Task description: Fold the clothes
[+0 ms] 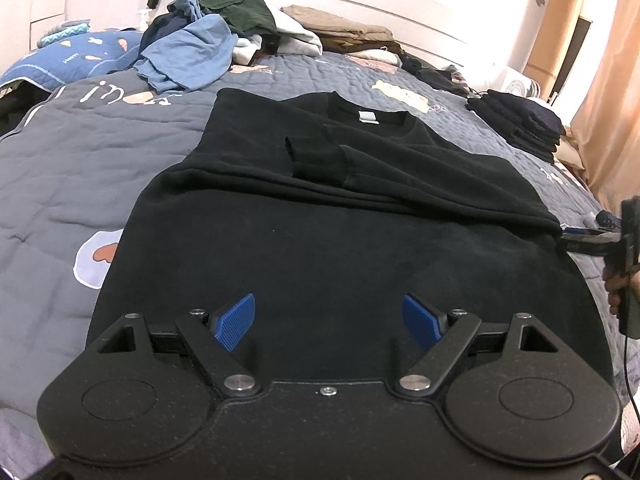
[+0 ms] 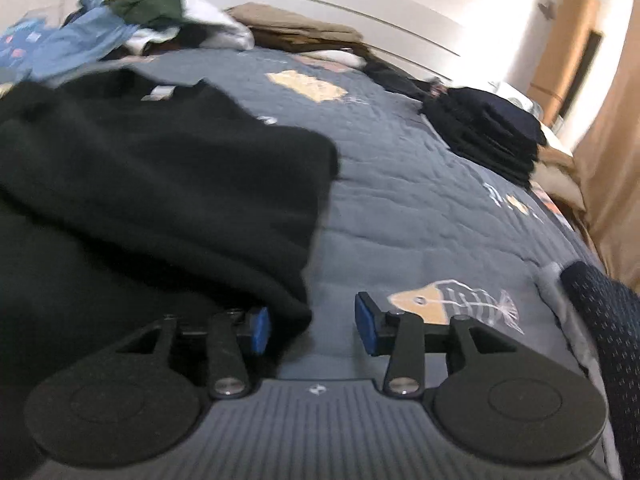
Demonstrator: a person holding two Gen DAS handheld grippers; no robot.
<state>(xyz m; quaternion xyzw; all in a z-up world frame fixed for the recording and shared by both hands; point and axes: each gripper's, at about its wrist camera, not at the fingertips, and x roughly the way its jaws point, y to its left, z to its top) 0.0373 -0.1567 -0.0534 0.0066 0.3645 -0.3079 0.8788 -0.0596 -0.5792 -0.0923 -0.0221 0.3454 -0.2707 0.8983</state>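
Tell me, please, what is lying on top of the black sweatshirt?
One sleeve is folded across the black sweatshirt, its ribbed cuff near the chest. The left gripper hovers open above the hem. Whether the other sleeve is tucked underneath is hidden by the fabric.

Right-wrist view motion-blurred, clothes pile (image 2: 132, 20) smeared, black sweatshirt (image 2: 160, 184) cut off at left edge

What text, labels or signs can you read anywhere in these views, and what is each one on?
White stitched lettering on the grey quilt: upside down, not readable.
More white lettering near the quilt's right edge: too blurred to read.
Neck label on the black sweatshirt: looks blank.
No other text shows.
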